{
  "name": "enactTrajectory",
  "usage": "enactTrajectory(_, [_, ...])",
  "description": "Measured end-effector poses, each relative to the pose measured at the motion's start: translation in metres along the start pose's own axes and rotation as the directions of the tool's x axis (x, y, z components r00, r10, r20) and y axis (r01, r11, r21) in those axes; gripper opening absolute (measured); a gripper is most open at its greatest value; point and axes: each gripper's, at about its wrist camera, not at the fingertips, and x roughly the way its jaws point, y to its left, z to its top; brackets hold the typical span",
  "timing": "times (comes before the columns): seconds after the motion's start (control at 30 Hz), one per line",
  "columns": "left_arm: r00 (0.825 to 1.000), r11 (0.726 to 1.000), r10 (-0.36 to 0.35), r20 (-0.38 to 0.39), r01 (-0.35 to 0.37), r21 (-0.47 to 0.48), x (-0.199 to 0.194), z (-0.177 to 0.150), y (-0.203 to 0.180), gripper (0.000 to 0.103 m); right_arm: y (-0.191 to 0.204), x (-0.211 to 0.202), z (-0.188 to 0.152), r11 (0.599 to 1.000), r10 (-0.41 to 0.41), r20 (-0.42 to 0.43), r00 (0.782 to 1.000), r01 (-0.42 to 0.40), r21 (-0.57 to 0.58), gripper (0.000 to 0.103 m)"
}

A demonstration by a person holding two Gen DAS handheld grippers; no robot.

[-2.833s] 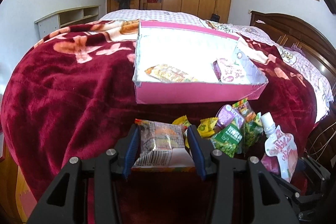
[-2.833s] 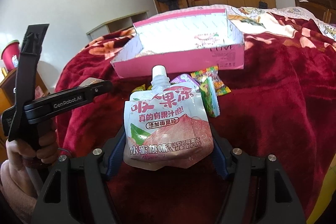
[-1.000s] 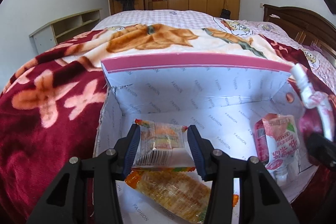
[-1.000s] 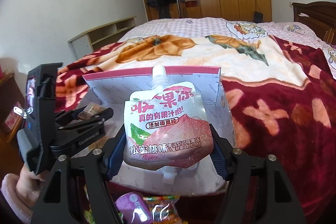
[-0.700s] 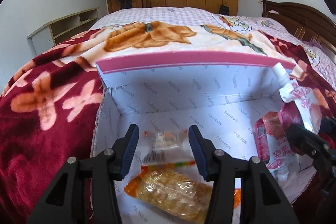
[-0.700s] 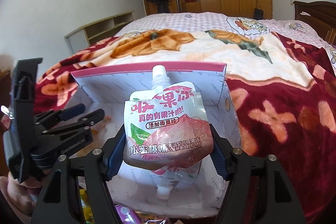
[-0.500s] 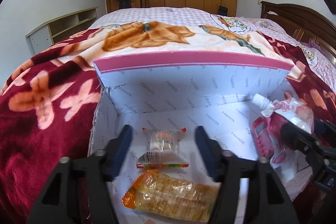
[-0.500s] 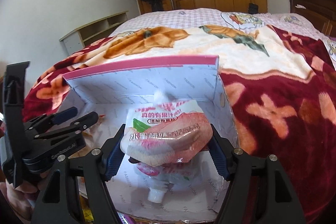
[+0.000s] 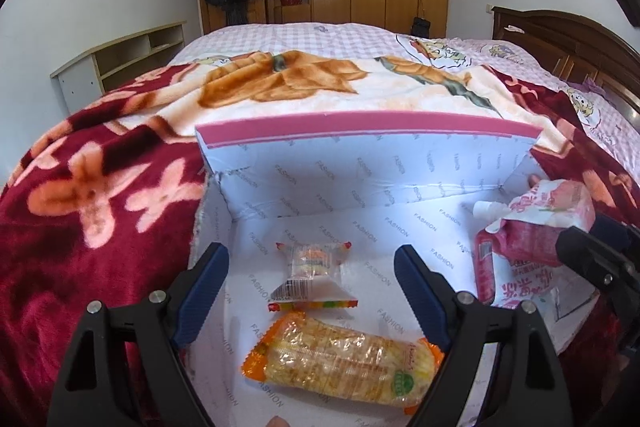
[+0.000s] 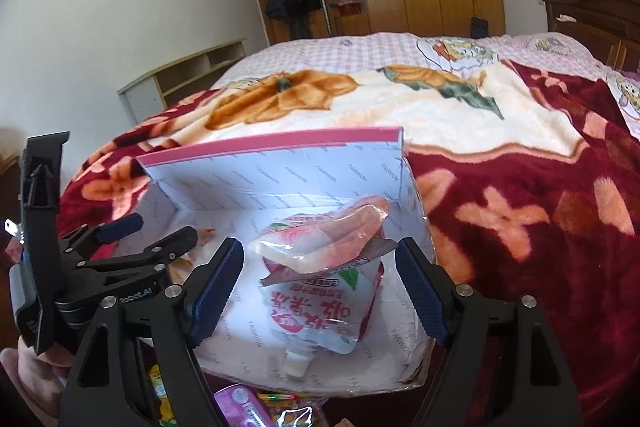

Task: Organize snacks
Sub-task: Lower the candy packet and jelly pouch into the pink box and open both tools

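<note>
Both my claws, left gripper (image 9: 310, 287) and right gripper (image 10: 318, 281), hung apart over the box (image 9: 360, 135), snacks dropped; next, I judged, fetching more.

Left hand-held gripper (image 9: 310, 285) level and pointing forward, blue-padded fingers (image 9: 202, 293) spread wide apart, nothing between them. Right hand-held gripper (image 10: 318, 291) alongside, just to the right, likewise spread wide and gripping nothing. Bare hand (image 10: 28, 383) wrapped around the left handle, seen low in the right wrist view.
</note>
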Motion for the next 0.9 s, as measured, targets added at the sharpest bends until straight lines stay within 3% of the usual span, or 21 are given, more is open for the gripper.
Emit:
enactTrajectory(0.2, [1.000,0.999,-0.023,0.015,0.023,-0.031,-0.014,0.001,0.006,0.089,0.005,-0.009,-0.001,1.000,0.002,0.012,1.000,-0.001,-0.021,0.082])
enactTrajectory(0.33, [0.999,0.999,-0.031,0.020,0.032,-0.025,-0.022,-0.002,0.006,0.089,0.004,-0.013,-0.005,1.000,-0.002,0.023,1.000,0.002,-0.023,0.091])
enactTrajectory(0.9, [0.998,0.997,-0.055,0.034,0.057,-0.053,-0.071,-0.035,0.011,0.089,0.005,-0.049,-0.026,0.999,0.032,0.053,0.998,-0.033,0.017,0.091])
